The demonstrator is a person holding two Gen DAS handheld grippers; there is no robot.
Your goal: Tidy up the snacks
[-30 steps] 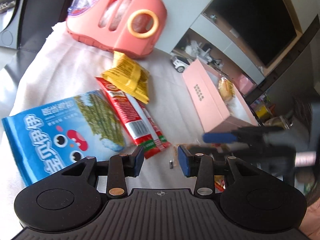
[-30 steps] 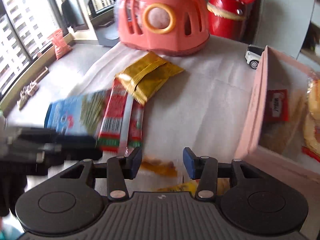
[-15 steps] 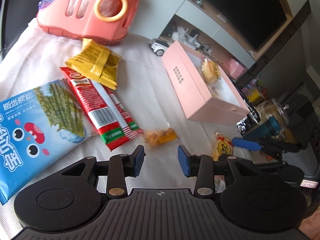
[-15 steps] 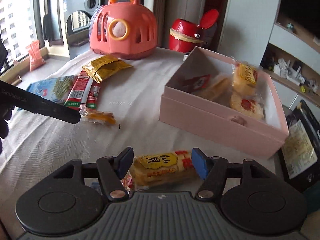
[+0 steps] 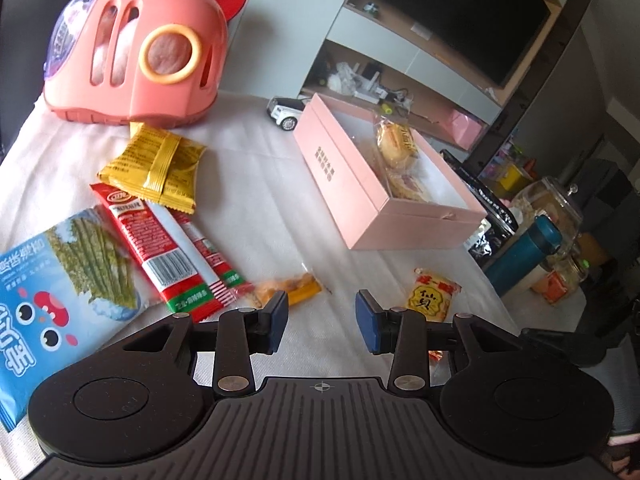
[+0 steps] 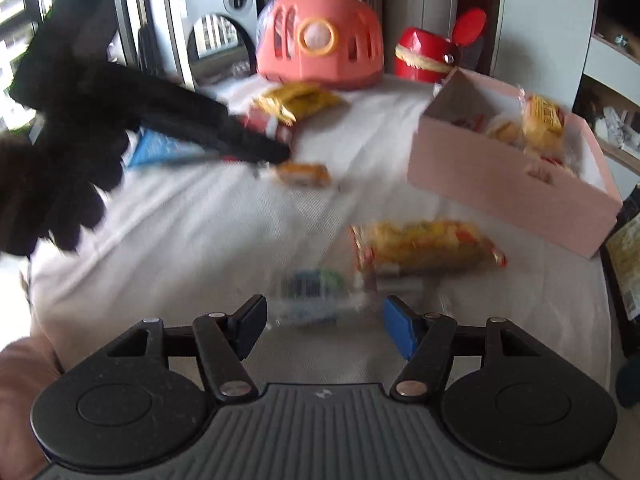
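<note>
An open pink box (image 5: 360, 184) (image 6: 500, 176) holds several wrapped snacks. On the white cloth lie a yellow packet (image 5: 156, 164), red stick packs (image 5: 160, 248), a blue seaweed bag (image 5: 60, 284), a small orange snack (image 5: 288, 286) (image 6: 304, 172) and a yellow rice cracker pack (image 5: 434, 292) (image 6: 424, 246). My left gripper (image 5: 322, 322) is open and empty, just short of the orange snack. My right gripper (image 6: 324, 330) is open and empty, over a clear wrapper (image 6: 316, 292) in front of the cracker pack.
A pink toy carrier (image 5: 136, 56) (image 6: 320, 36) and a red pot (image 6: 432, 54) stand at the far end. A toy car (image 5: 286, 110) sits by the box. A teal bottle (image 5: 524, 252) and glass jars (image 5: 552, 208) stand at the right edge.
Both grippers have drawn back and risen from the table. The right one has left the cracker pack lying ahead of it. The left one has swung towards the orange snack.
</note>
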